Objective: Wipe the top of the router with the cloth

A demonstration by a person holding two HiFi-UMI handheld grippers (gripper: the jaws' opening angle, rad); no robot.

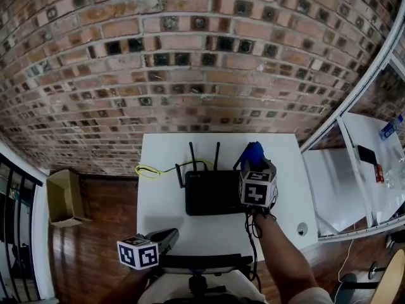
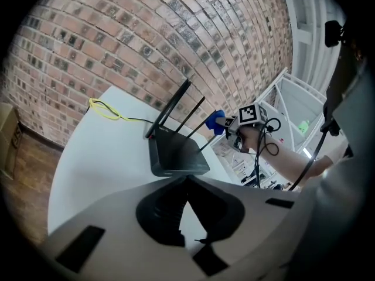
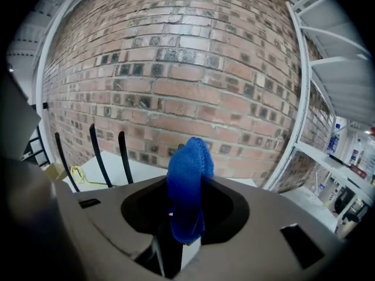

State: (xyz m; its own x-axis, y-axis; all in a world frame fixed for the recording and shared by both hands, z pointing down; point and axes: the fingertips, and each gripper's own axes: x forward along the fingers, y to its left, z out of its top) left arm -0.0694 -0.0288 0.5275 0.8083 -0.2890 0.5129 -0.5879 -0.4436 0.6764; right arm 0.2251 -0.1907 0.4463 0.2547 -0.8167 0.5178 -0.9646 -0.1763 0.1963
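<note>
Right gripper [image 3: 186, 212] fingers [image 3: 263, 227] clamped on blue cloth [image 3: 188, 180], bunched upright between them. Cloth held in air over right rear corner of black router [image 1: 212, 194], clear of its top, near antennas. Left gripper [image 2: 186, 180] fingers [image 2: 105, 212] together, nothing between, low at tabletop's near edge, well apart from router. Router sits mid white tabletop [image 1: 158, 208], yellow cable [image 1: 149, 170] trailing from its back-left. Brick wall [image 1: 190, 56] behind; cardboard box [image 1: 63, 198] on wood floor [image 1: 101, 233], left.
</note>
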